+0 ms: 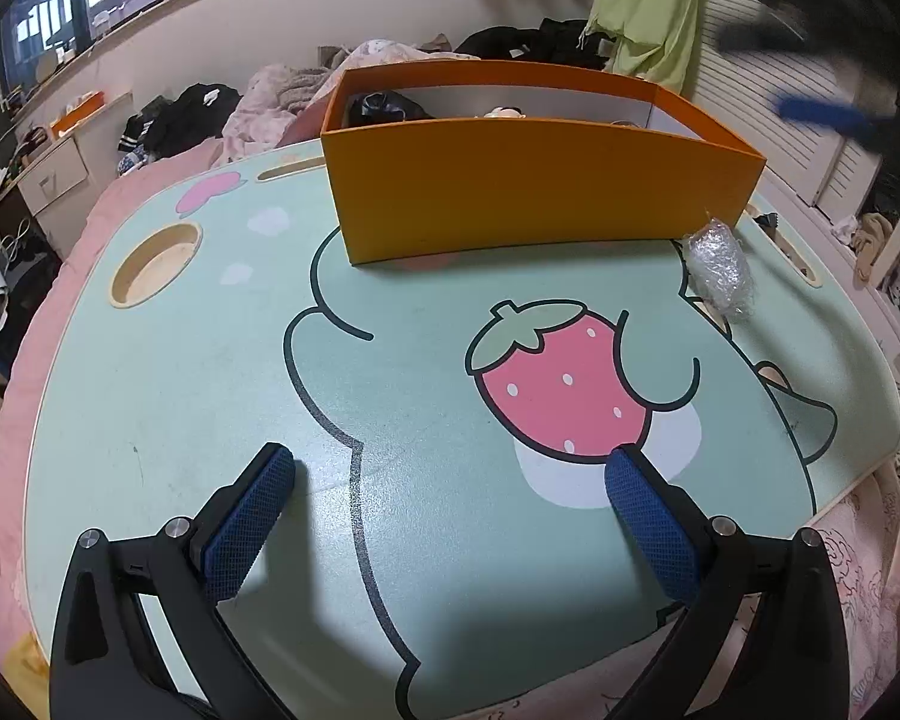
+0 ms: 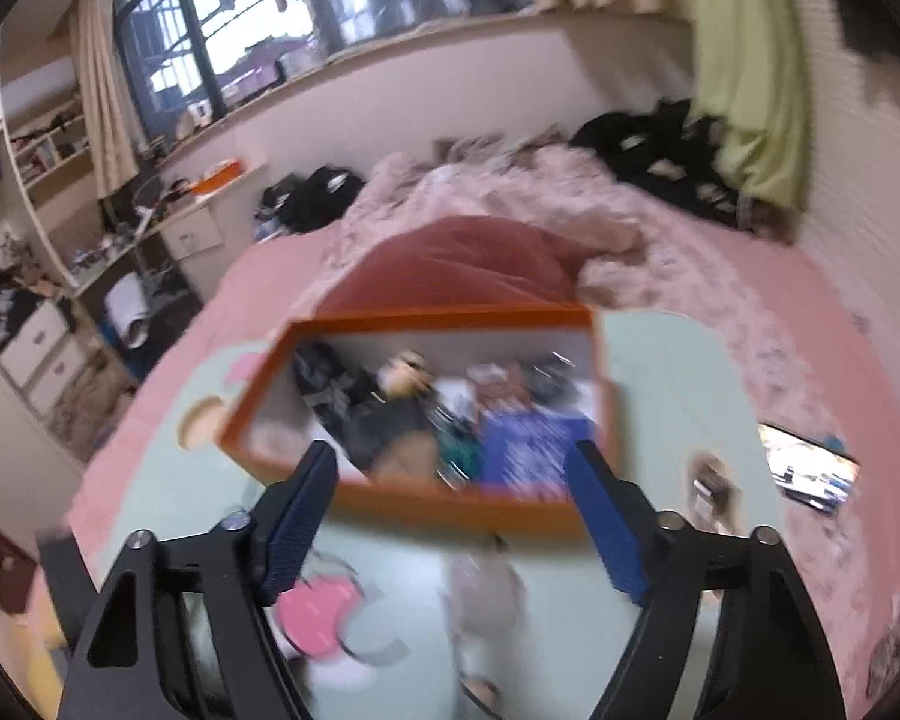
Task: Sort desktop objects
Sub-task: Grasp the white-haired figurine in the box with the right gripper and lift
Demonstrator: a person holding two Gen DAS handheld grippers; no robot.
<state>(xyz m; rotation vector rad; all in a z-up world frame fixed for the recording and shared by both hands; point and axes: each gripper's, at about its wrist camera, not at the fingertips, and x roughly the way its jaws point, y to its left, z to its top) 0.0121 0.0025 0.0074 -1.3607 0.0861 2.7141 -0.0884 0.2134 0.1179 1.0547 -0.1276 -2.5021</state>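
My left tool [image 1: 450, 480] hangs over the mint-green cartoon-printed tabletop [image 1: 168, 396], released, its blue pads wide apart with nothing between them. Ahead of it stands the open orange cardboard box [image 1: 528, 192]; ahead and to the right, touching the box's near right corner, lies a crumpled clear plastic wrapper [image 1: 719, 267]. My right tool [image 2: 453, 474] is above the same box, released and empty. Beyond its tips the box interior shows mixed items, too blurred to identify.
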